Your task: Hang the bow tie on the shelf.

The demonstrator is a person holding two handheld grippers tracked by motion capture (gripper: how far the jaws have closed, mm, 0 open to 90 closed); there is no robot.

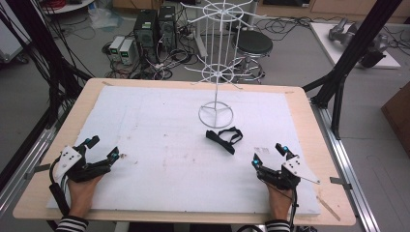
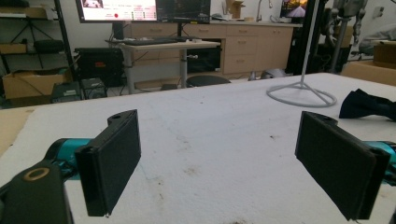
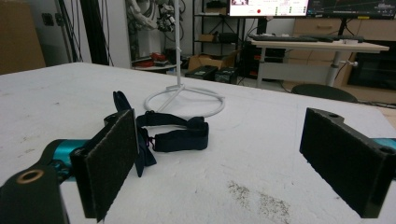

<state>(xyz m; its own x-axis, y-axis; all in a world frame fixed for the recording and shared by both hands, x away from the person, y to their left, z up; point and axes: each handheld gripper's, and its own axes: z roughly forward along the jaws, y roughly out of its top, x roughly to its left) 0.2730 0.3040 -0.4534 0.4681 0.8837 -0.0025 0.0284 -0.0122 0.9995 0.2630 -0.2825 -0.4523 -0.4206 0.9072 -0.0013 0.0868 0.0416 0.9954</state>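
Between both parted jaws, well ahead, dark bow tie (image 1: 224, 138).

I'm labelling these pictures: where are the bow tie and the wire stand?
bow tie (image 1: 223, 139), high view, on its dark strap.
wire stand (image 1: 215, 115), high view, on its round base ring.

No legible text, labels or numbers; monitor (image 2: 119, 9) writing too blurred.
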